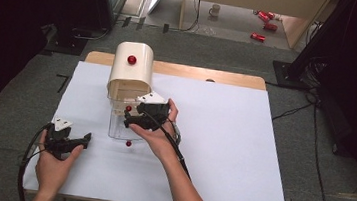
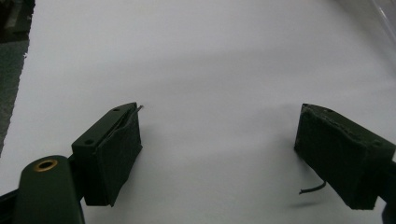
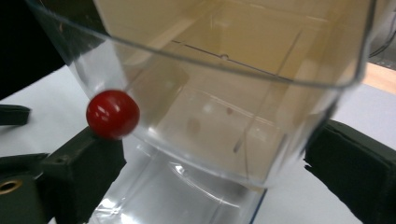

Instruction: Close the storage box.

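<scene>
The right claw stands apart around the clear drawer pulled out in front of the cream bread box; next it likely must close on the red knob. The left claw, apart (nothing held), rests left of the box on the white surface; grey carpet beyond.

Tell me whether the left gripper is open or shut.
Open: the left gripper has its jaws standing wide apart over bare white table cover, holding nothing.
</scene>
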The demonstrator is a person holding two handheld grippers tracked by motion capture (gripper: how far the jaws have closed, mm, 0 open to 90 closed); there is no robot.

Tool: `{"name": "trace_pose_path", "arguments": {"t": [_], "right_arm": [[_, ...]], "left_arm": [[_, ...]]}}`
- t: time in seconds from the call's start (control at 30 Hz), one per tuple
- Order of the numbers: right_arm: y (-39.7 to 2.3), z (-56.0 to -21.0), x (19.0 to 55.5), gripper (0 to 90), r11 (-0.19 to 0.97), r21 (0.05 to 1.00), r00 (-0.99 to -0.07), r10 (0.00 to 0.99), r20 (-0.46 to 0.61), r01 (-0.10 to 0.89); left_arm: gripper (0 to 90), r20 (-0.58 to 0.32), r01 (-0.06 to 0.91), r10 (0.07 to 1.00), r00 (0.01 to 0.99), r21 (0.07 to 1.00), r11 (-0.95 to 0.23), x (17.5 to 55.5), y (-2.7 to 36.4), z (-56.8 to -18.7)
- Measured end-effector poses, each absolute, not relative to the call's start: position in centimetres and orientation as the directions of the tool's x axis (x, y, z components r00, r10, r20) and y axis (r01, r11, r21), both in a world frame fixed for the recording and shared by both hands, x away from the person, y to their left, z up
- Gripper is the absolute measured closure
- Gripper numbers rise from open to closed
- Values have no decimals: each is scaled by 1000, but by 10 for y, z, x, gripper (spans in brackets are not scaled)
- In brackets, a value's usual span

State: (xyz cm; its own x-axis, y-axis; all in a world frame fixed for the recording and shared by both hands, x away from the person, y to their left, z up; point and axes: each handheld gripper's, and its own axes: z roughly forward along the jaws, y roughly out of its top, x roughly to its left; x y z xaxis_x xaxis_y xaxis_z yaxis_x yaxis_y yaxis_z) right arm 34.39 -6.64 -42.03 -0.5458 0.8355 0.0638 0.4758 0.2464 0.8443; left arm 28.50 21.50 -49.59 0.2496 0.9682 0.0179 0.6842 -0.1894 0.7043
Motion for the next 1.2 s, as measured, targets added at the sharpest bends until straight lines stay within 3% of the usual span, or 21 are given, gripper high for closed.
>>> {"name": "trace_pose_path", "arguments": {"t": [0.37, 0.6, 0.87, 1.2], "right_arm": [[-71, -426, 364, 71, 201, 829, -486, 869, 94, 521], [-67, -424, 364, 100, 202, 834, -501, 859, 101, 513], [-70, -432, 344, 77, 230, 828, -540, 836, 101, 511], [-86, -448, 289, 13, 239, 821, -572, 811, 125, 519]], "left_arm": [[145, 17, 683, 968, 249, 706, -188, 285, 215, -496], [145, 16, 682, 969, 248, 707, -186, 285, 215, -496], [145, 15, 683, 969, 247, 707, -185, 285, 215, -496], [145, 16, 683, 969, 248, 706, -186, 285, 215, -496]]}}
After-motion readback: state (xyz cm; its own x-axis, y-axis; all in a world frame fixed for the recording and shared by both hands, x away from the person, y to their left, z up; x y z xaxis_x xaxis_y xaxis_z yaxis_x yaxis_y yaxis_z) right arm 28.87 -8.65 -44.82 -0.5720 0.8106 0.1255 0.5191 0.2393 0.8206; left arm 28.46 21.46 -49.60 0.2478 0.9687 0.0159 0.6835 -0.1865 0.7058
